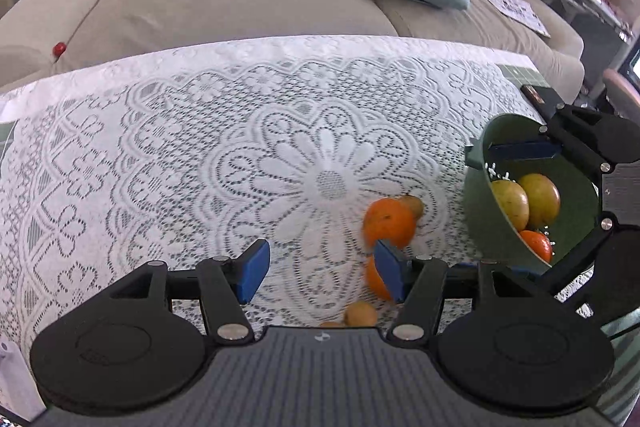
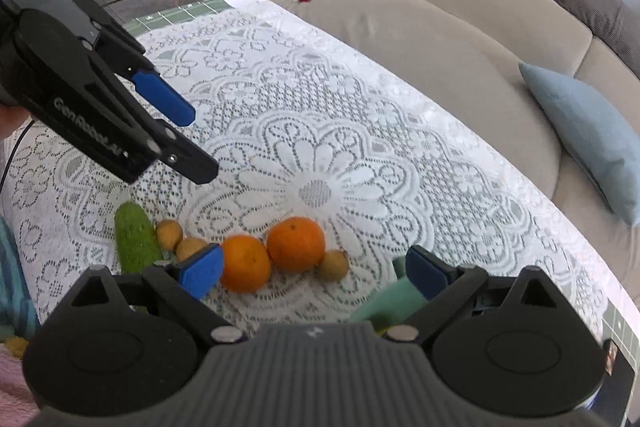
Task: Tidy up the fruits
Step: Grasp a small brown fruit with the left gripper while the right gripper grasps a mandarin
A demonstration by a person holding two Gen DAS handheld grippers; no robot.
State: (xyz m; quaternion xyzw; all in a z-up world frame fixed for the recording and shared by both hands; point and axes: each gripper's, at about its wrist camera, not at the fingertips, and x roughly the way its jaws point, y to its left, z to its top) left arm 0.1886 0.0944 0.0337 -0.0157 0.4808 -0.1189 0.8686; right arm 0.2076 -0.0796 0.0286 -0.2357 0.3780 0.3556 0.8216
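Two oranges [image 2: 295, 244] lie touching each other near the front edge of the lace tablecloth [image 2: 320, 115], with small brownish fruits [image 2: 335, 264] and a green cucumber-like fruit [image 2: 134, 237] beside them. The left gripper [image 1: 320, 269] hangs above them, its jaws apart and empty. The right gripper [image 1: 516, 207] holds the green bowl [image 1: 480, 203] by its rim, tilted, with three fruits already inside. The step seems to be collecting. Next, the left jaws must come down around one orange and close.
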